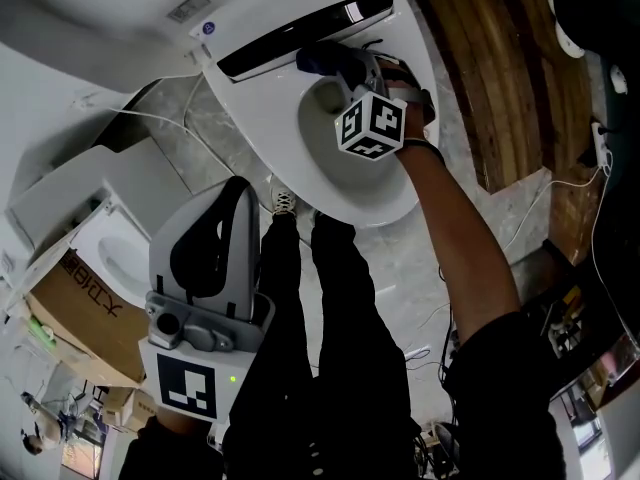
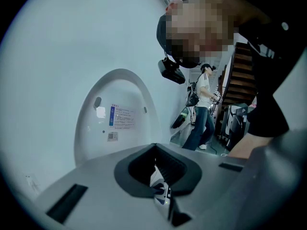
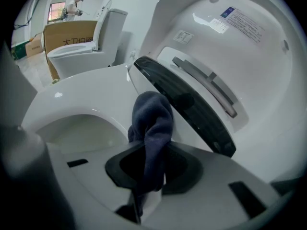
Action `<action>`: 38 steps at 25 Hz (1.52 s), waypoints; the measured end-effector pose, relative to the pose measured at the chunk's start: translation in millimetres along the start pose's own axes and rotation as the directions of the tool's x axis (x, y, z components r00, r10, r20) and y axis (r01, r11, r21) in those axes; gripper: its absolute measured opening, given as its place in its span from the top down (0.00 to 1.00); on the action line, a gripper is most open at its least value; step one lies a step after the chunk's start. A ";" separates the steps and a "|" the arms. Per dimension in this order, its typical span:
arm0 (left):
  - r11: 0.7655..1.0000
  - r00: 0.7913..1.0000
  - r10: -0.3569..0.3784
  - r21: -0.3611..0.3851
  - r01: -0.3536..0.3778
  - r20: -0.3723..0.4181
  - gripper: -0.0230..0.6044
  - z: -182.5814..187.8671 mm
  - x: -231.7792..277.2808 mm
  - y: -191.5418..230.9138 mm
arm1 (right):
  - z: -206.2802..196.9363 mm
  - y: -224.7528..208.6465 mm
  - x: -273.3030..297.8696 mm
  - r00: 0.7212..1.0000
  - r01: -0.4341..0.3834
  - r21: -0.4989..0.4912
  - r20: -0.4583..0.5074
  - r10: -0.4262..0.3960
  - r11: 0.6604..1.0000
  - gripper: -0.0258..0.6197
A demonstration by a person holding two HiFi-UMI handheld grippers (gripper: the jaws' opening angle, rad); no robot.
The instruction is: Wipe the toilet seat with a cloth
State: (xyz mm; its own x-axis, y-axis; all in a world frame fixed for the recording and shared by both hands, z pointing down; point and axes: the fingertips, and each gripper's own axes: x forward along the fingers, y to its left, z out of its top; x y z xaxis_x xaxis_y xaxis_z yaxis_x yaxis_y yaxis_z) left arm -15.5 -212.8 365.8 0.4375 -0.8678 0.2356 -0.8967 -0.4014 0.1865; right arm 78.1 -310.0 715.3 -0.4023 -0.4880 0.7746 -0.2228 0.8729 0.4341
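The white toilet seat [image 1: 262,118] rings the bowl [image 1: 328,118] at the top of the head view. My right gripper [image 1: 345,70] reaches over the bowl's far rim, shut on a dark blue cloth [image 1: 322,58]. In the right gripper view the cloth [image 3: 151,121] bunches out of the right gripper [image 3: 147,176] at the rear of the toilet seat [image 3: 81,102], just in front of the black strip [image 3: 192,109] under the raised lid [image 3: 240,51]. My left gripper [image 1: 228,196] is held off to the lower left, away from the toilet, jaws together and empty.
A second toilet [image 1: 112,250] and a cardboard box [image 1: 88,313] stand at the left. The person's dark-trousered legs [image 1: 300,318] stand before the bowl. Wooden boards [image 1: 500,68] and cables [image 1: 560,183] lie to the right. The left gripper view shows a raised lid [image 2: 115,119] and another person [image 2: 204,109].
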 end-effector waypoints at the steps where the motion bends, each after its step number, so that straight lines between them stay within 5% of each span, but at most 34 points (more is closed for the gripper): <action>1: 1.000 1.000 -0.002 0.001 0.002 0.001 0.95 0.5 1.0 -1.3 | -0.7 -0.5 -0.3 1.000 -0.008 -0.002 -0.003 0.008 1.000 0.85; 16: 1.000 1.000 -0.026 0.009 0.026 0.001 0.95 6.7 8.9 -13.7 | -61.5 -48.5 -13.3 0.990 -0.029 0.163 -0.130 0.050 0.986 0.84; 26: 1.000 1.000 -0.023 0.010 0.023 0.006 0.95 10.7 8.6 -17.6 | -82.6 -64.0 -19.2 0.978 -0.130 -0.061 -0.173 0.118 0.990 0.85; 38: 1.000 1.000 -0.023 0.013 0.023 0.004 0.95 11.2 9.5 -18.5 | -94.9 -59.0 -26.1 0.967 -0.226 -0.344 -0.193 0.166 0.911 0.85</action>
State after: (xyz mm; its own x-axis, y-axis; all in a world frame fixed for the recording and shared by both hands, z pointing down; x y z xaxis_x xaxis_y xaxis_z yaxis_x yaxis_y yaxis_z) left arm 4.5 -216.9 354.0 0.4576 -0.8595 0.2278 -0.8873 -0.4248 0.1795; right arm 186.0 -349.0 713.1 -0.2543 -0.3270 0.9102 0.1937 0.9048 0.3792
